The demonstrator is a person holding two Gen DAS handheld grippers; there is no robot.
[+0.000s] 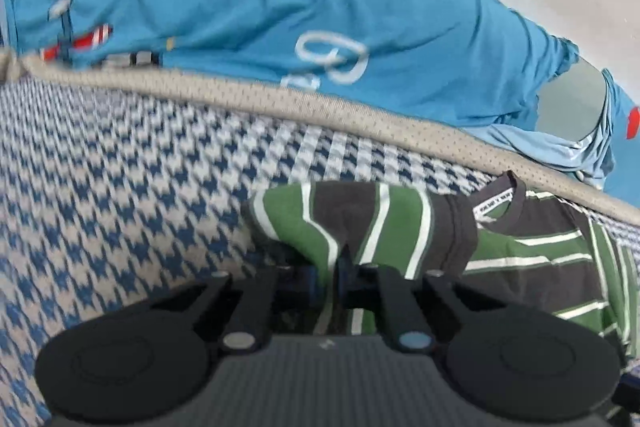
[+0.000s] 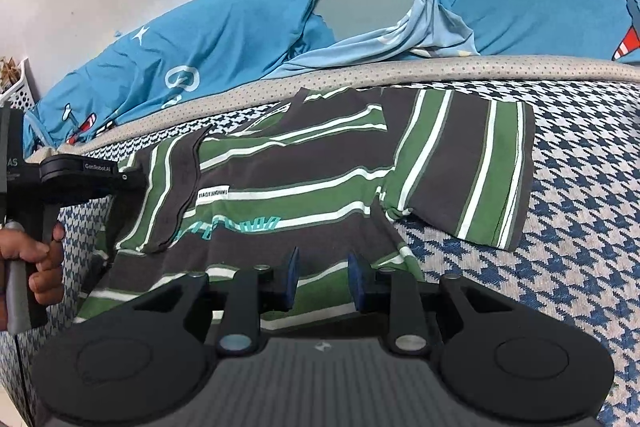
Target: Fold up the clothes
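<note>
The striped T-shirt (image 2: 304, 183) lies on the houndstooth bed cover (image 2: 580, 227), collar toward my left, its length running across the right wrist view. My left gripper (image 1: 344, 267) has pinched its sleeve; my right gripper (image 2: 322, 279) hovers part-open, empty. Next, probably: carry that sleeve inward.

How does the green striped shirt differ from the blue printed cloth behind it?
The green, grey and white striped shirt lies on the houndstooth bedcover; the blue printed cloth is bunched along the wall. The shirt has stripes; the cloth has white lettering and red shapes. The left hand-held gripper pinches only the shirt. Both are soft fabric.
</note>
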